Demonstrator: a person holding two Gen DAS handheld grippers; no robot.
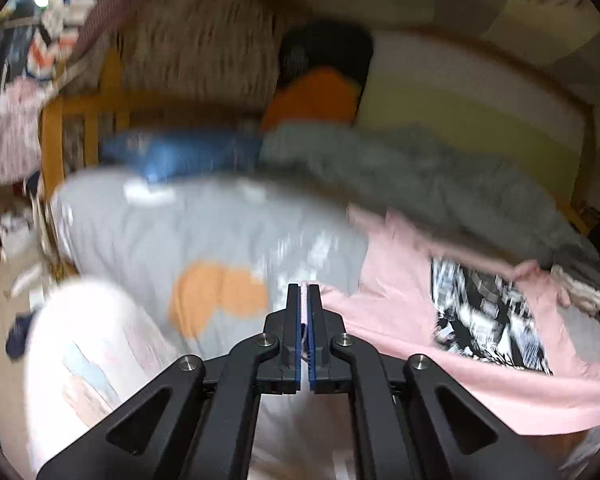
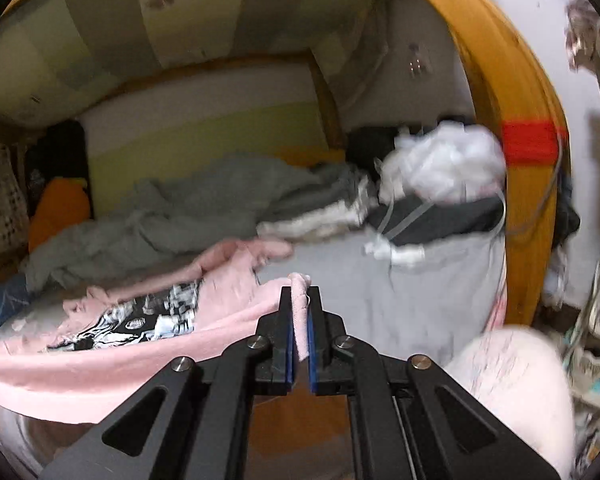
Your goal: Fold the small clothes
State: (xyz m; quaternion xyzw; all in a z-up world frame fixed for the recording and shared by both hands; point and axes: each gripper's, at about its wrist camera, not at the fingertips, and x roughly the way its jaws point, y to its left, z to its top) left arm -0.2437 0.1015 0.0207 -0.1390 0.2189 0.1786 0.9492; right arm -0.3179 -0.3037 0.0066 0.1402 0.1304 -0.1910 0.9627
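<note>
Left gripper (image 1: 304,300) with jaws clenched on a thin edge of the pink shirt (image 1: 396,300), cloth pinched between the blue pads; shirt running off to the right from there, hanging slack and lifted a little above the bed, black-and-white print (image 1: 488,312) facing up. Right gripper (image 2: 300,304) with jaws clenched on a thicker bunched fold of the same pink shirt (image 2: 227,296), a nub of cloth poking out above the fingertips; rest of the shirt draped to the left, print (image 2: 139,316) visible there too. Stretched between the two grippers over the grey bedsheet (image 1: 203,232), sagging in the middle, far edge crumpled; lower hem drooping toward the near edge of the bed. Behind the shirt a rumpled grey blanket (image 2: 187,208) across the mattress; beside it a blue cloth (image 1: 179,152) near the wooden bed frame (image 1: 51,128); further back an orange cushion (image 1: 316,96) against a yellow-and-white striped pillow (image 1: 468,96). On the right side of the bed a heap of white and dark clothes (image 2: 436,184), close to the curved wooden post (image 2: 512,92) with a red band (image 2: 532,140). Orange patch (image 1: 215,296) printed on the sheet just left of the left gripper. Both views blurred, fine detail of the print unreadable.
</note>
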